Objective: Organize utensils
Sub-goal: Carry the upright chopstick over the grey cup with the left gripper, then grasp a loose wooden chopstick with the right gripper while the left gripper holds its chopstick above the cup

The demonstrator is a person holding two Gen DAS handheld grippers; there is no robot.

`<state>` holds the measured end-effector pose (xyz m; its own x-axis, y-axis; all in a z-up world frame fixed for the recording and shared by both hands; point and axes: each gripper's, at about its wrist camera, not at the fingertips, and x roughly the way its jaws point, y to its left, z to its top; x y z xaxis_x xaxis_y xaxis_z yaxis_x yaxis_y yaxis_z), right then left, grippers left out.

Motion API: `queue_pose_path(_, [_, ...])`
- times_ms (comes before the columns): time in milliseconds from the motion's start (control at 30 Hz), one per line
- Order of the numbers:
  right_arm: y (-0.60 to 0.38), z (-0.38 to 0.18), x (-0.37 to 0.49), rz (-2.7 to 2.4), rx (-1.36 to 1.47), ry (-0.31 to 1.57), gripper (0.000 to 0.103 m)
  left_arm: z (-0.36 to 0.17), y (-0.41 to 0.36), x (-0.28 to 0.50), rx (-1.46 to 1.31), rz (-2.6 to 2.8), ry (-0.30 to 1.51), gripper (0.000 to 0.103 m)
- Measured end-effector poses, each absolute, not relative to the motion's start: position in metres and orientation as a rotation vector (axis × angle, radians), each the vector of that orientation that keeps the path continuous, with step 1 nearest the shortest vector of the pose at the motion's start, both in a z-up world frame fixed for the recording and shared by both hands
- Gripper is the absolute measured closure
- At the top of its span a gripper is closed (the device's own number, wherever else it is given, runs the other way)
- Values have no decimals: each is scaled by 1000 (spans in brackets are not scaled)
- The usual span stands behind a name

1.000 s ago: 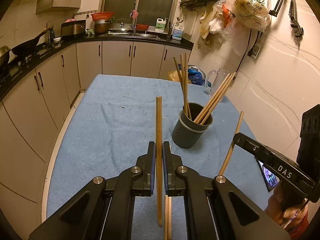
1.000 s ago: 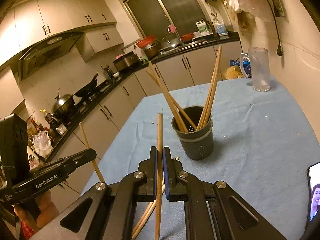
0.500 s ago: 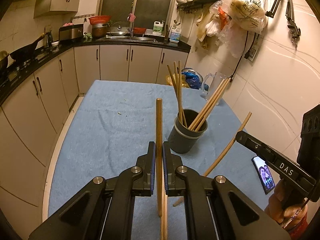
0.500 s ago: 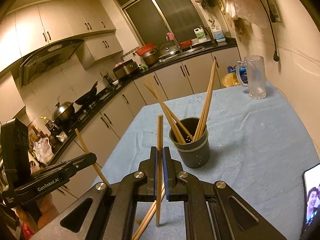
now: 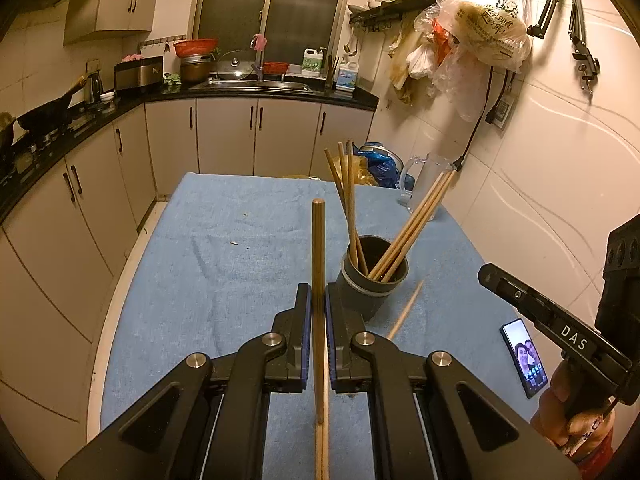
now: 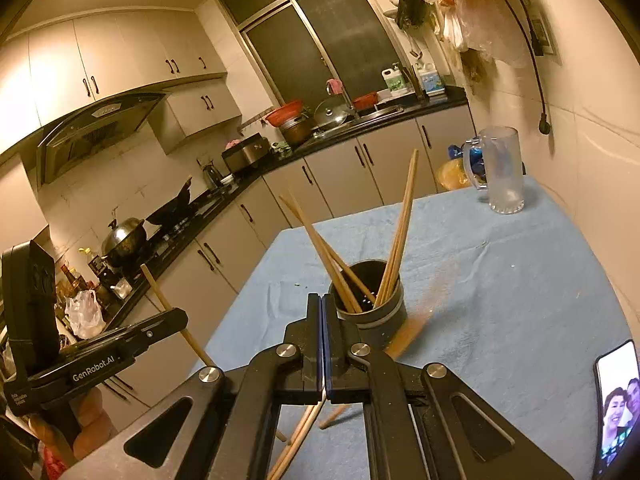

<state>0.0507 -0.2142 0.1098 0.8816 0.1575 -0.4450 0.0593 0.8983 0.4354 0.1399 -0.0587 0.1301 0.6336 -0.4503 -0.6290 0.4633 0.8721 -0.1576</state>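
A dark grey utensil cup (image 5: pixel 374 280) stands on the blue cloth with several wooden chopsticks in it; it also shows in the right wrist view (image 6: pixel 370 312). My left gripper (image 5: pixel 318 300) is shut on one upright chopstick (image 5: pixel 318 248), just left of the cup. My right gripper (image 6: pixel 323 312) has its jaws together with nothing between them. A blurred chopstick (image 6: pixel 416 320) (image 5: pixel 404 312) is loose in the air right of the cup. More chopsticks (image 6: pixel 298 440) lie on the cloth under my right gripper.
A glass mug (image 6: pixel 500 170) stands at the table's far right corner. A phone (image 5: pixel 524 356) lies on the cloth near the right edge. Kitchen cabinets and counter (image 5: pixel 256 96) run along the left and back. The wall is close on the right.
My right gripper held a chopstick before; now its jaws are empty and that chopstick is blurred beside the cup. Both grippers have risen and tilted. The left still holds its chopstick.
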Motion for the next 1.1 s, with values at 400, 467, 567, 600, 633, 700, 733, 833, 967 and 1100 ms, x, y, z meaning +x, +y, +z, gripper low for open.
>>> queue_pose_path(400, [-314, 27, 109, -142, 742, 840, 89, 130, -64, 144, 22, -534, 724, 97])
queue_pose_path(467, [-328, 4, 127, -198, 759, 908, 89, 129, -63, 144, 22, -540, 723, 97])
queue_pose_path(567, [-332, -16, 149, -231, 754, 973, 86, 128, -64, 146, 20, -545, 728, 97])
queue_pose_path(600, [-331, -23, 158, -248, 743, 999, 83, 127, -65, 147, 20, -545, 729, 97])
queue_pose_path(633, [-331, -28, 162, -261, 741, 1011, 83, 127, -64, 147, 21, -547, 730, 97])
queue_pose_path(700, [-325, -35, 175, -286, 694, 1055, 81, 127, -62, 148, 21, -552, 732, 97])
queue_pose_path(733, [-323, -38, 179, -300, 687, 1068, 81, 127, -62, 149, 20, -554, 731, 97])
queue_pose_path(833, [-316, -42, 189, -324, 635, 1084, 81, 127, -62, 151, 14, -559, 733, 97])
queue_pose_path(967, [-303, -40, 198, -340, 524, 1113, 89, 126, -61, 154, 8, -562, 734, 97])
queue_pose_path(1100, [-297, -39, 195, -290, 417, 1143, 96, 125, -61, 154, 12, -562, 737, 97])
